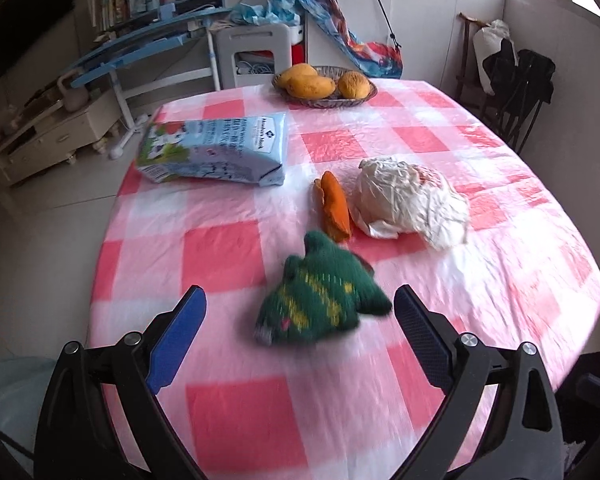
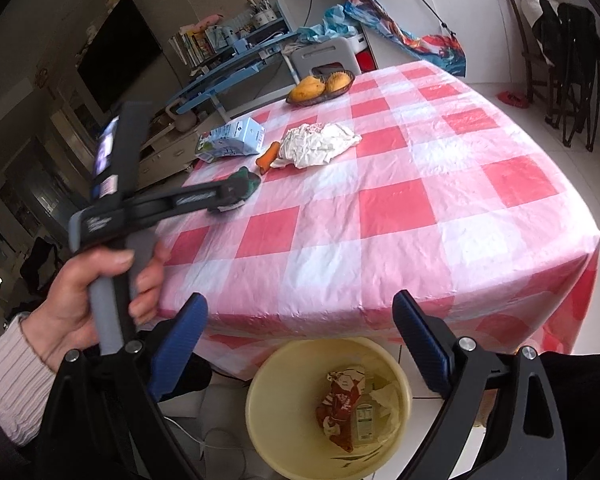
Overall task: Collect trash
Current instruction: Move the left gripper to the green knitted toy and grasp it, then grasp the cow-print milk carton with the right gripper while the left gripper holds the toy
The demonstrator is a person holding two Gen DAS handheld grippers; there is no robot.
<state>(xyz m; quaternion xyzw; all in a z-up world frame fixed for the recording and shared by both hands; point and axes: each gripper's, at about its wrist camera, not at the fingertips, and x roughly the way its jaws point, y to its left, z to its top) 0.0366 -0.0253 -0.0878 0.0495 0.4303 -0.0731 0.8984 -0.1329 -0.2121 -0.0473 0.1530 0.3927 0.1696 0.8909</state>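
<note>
My left gripper is open low over the pink checked table. A blurred green knitted toy lies between and just beyond its fingertips, not gripped. Past it lie an orange peel piece, a crumpled white wrapper and a blue milk carton on its side. My right gripper is open and holds nothing, above a yellow bin on the floor that holds a red wrapper. In the right wrist view a hand holds the left gripper at the green toy.
A woven basket of mangoes stands at the table's far edge. The table's near edge hangs just beyond the bin. Dark chairs stand at the right, a blue desk and shelves at the back left.
</note>
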